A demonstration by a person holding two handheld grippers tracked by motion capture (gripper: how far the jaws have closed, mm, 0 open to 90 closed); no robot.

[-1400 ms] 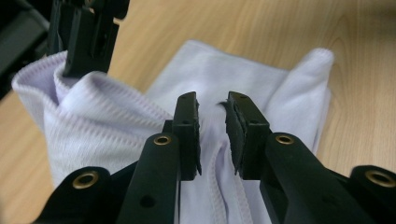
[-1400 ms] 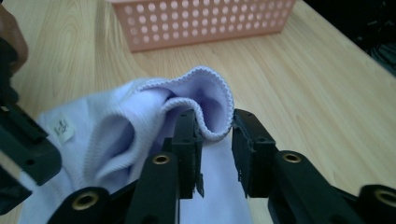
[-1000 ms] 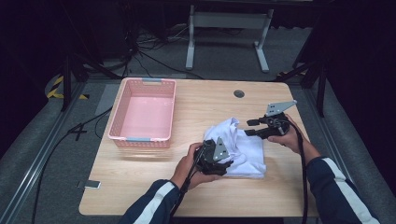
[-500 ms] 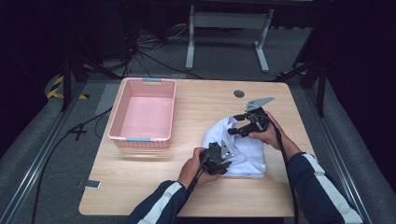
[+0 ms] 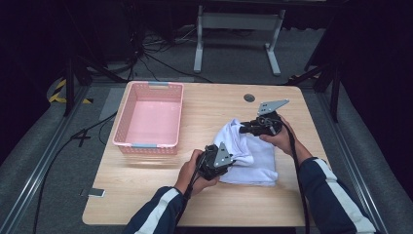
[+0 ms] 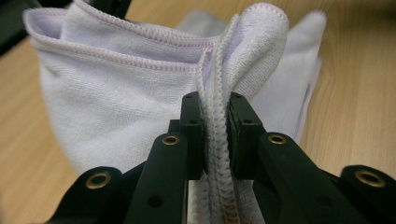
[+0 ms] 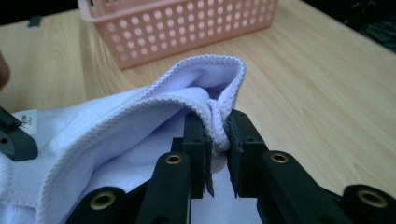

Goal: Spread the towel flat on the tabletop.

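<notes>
- White towel (image 5: 251,153) lies right of centre in the high view, on the wooden table (image 5: 146,195), partly bunched and lifted at two edges.
- Left gripper (image 5: 228,160): jaws have just been closing, now pinched on the towel's stitched hem; in the left gripper view the doubled hem (image 6: 217,135) runs straight up between both pads.
- Right gripper (image 5: 242,127): jaws have just been closing too, now clamped on a gathered corner of the towel; right gripper view shows the corner (image 7: 217,116) squeezed between the pads, a loop of hem arching above.
- Grippers sit at the towel's lower-left and upper edge, apart from each other.
- Pink basket (image 5: 151,119) stands left of the towel, not touching it.
</notes>
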